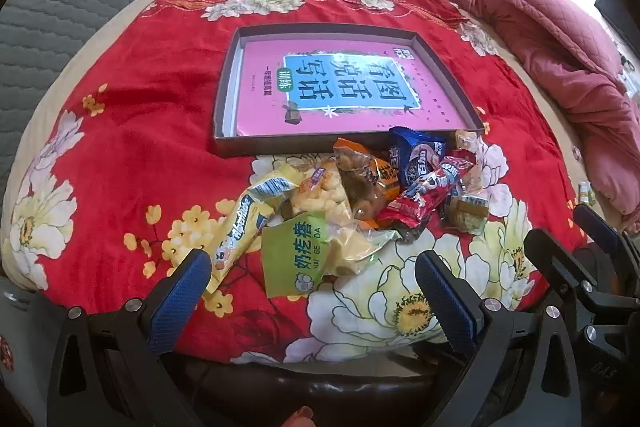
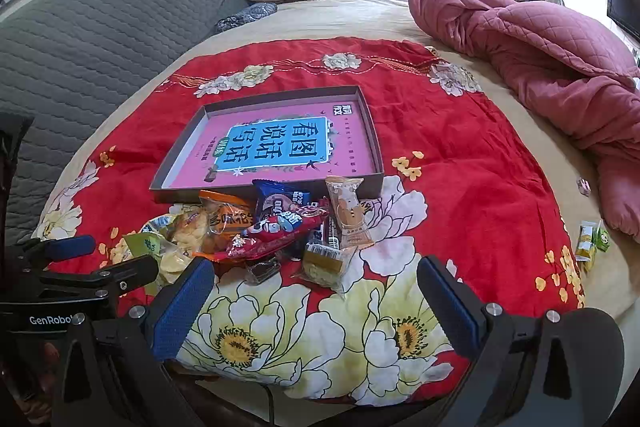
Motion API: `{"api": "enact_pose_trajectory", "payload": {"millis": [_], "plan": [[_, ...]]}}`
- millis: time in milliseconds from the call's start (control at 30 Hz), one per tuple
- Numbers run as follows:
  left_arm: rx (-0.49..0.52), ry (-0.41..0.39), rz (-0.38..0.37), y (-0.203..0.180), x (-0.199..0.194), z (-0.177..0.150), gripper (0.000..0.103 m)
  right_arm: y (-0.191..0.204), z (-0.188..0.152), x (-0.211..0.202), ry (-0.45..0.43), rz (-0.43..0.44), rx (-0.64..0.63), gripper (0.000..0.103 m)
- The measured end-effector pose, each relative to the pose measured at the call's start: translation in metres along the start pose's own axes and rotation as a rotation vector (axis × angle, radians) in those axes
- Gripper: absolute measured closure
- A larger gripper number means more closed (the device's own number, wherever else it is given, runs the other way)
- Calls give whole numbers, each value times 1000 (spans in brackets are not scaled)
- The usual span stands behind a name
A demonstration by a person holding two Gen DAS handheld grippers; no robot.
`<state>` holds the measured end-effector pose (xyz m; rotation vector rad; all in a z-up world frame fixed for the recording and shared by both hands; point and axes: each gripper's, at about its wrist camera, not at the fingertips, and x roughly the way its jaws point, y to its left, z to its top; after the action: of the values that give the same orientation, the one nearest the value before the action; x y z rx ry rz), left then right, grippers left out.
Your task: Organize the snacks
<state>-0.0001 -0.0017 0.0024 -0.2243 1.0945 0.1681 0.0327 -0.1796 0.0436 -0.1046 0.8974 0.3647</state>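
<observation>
Both grippers, left gripper (image 1: 312, 301) and right gripper (image 2: 316, 303), gape empty; better pinch one packet from the snack pile (image 1: 360, 203) at twelve o'clock, then the tray (image 1: 224, 99).

Glossy plastic snack wrappers (image 1: 360, 199); soft cloth blanket (image 1: 132, 155); matt cardboard tray (image 1: 256, 147).

Red floral blanket (image 1: 120, 155), pink/blue book (image 1: 340, 91) in brown tray (image 1: 280, 147), pink quilt (image 1: 540, 39), blue claw pads (image 1: 180, 303).

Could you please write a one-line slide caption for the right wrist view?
Open right gripper hovers before a snack pile beside a shallow box on a red floral blanket.
</observation>
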Motion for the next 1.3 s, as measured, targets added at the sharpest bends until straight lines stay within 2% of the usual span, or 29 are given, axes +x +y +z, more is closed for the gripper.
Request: {"api": "enact_pose_trajectory", "payload": {"millis": [1300], "plan": [[3, 6, -1, -3, 3, -1, 1, -2, -1, 2, -2, -15, -8, 1]]}}
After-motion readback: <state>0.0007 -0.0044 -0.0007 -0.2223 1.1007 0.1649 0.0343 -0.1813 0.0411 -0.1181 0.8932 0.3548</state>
